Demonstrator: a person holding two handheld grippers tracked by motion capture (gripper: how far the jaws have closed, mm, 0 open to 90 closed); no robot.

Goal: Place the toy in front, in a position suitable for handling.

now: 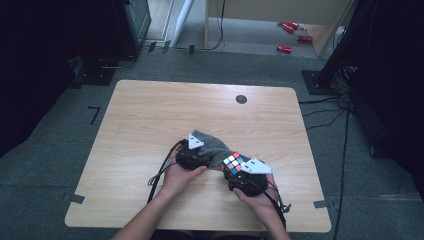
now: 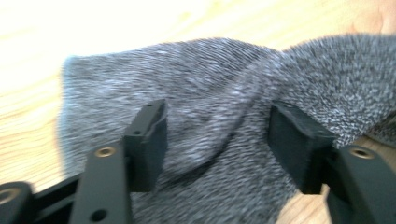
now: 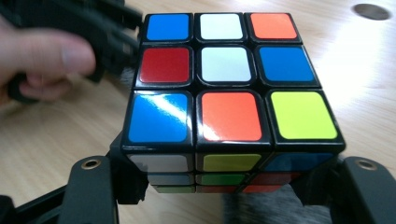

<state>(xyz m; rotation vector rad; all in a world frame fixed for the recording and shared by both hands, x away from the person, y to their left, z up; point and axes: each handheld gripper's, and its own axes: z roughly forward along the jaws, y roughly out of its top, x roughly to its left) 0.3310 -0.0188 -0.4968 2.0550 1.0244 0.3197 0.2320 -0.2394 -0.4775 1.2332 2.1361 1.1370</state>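
- Left tongs point(image 1: 199, 156): held in the person's left hand point(image 1: 176, 175) near the middle of the counter point(image 1: 150, 115); the forearm enters from the bottom edge and angles up and to the right. Jaws stand spread apart over the grey knitted cloth point(image 2: 219, 116), one to each side of a raised fold, with cloth visible between them; whether the pads touch the fabric is hard to judge in the blurred left gripper view.
- Right tongs point(image 3: 224, 184): held in the person's right hand point(image 1: 260, 197), just beside the left pair; the forearm comes in from the bottom right. Jaws clamped on the lower sides of the puzzle cube point(image 3: 229, 84).
- Puzzle cube: scrambled, top face showing blue, white, orange, red and yellow tiles; sits between the right jaws, at the right end of the cloth.
- Grey knitted cloth: lies rumpled on the counter between and under the two tongs, one end extending away from the person.
- Counter: pale wood, with a dark round spot point(image 1: 241, 99) near the far edge.
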